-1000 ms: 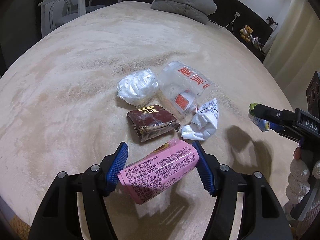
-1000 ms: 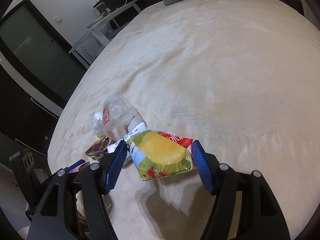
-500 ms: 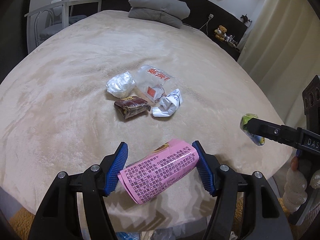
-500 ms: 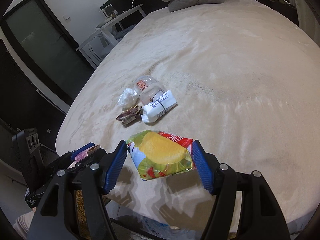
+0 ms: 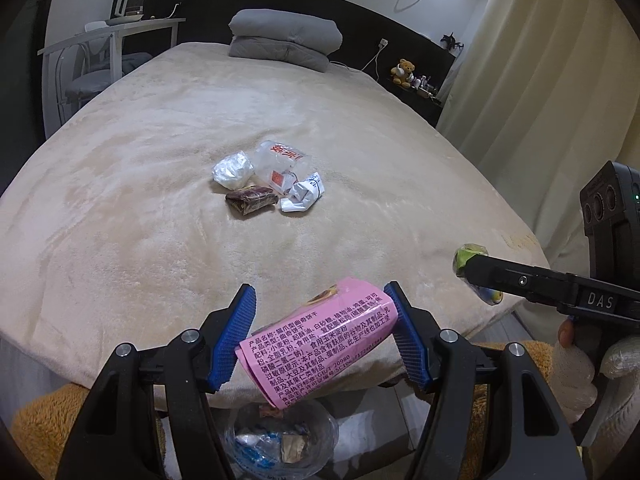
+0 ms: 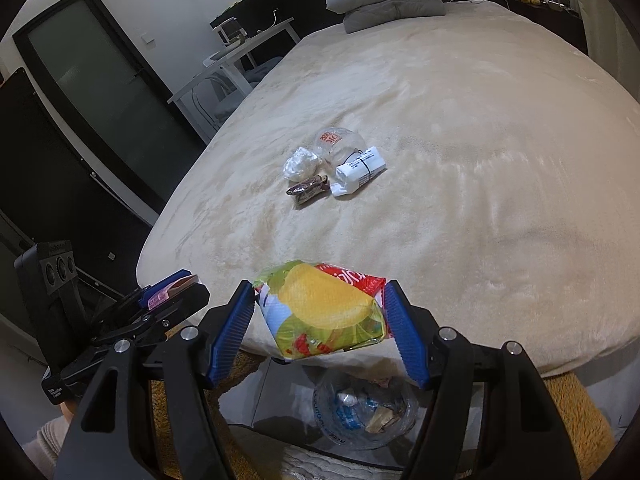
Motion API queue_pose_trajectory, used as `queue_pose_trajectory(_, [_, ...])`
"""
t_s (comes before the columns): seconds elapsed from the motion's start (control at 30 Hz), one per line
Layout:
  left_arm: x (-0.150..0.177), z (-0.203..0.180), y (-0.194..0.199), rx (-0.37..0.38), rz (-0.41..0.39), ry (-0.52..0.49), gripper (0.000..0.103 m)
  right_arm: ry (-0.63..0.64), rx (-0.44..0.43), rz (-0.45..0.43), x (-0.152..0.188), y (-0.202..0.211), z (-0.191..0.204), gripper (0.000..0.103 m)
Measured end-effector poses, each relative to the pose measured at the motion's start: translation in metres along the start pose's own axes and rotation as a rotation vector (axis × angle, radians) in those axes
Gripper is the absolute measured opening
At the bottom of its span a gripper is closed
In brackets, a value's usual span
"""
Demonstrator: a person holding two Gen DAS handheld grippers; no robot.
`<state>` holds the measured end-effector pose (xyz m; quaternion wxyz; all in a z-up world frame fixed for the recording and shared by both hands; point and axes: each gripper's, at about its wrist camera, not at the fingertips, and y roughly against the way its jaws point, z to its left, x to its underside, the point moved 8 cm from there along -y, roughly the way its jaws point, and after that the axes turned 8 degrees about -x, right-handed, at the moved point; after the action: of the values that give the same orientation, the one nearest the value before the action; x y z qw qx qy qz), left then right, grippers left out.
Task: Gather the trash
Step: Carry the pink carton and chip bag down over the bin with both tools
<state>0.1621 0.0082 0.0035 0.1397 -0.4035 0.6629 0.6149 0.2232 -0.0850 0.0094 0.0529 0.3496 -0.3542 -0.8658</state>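
My left gripper (image 5: 322, 334) is shut on a pink snack wrapper (image 5: 320, 344) and holds it past the bed's front edge, above a clear trash bag (image 5: 280, 444) on the floor. My right gripper (image 6: 320, 330) is shut on a yellow-green chip bag (image 6: 324, 310), also over the trash bag (image 6: 364, 412). Several pieces of trash lie mid-bed: a crumpled white plastic (image 5: 232, 170), a clear bag with red print (image 5: 280, 164), a brown wrapper (image 5: 252, 200) and a white paper wrapper (image 5: 304, 196).
The beige bed (image 5: 160, 200) fills both views. Grey pillows (image 5: 286, 42) lie at its head. A white desk and chair (image 5: 100, 64) stand at the left, curtains (image 5: 540, 80) at the right. An orange rug (image 6: 580, 420) lies by the bed's foot.
Both grippers have pulled back from the trash pile to beyond the bed's front edge, each still holding its wrapper. The trash bag on the floor has come into view.
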Motion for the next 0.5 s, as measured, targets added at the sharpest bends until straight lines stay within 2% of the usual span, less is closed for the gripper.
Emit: queue_pose_trajectory(0.5, [0.038,0.0,0.059,0.013,-0.056,0.025,0.065,0.026,-0.045,-0.039,0.044,0.034,0.039,0.066])
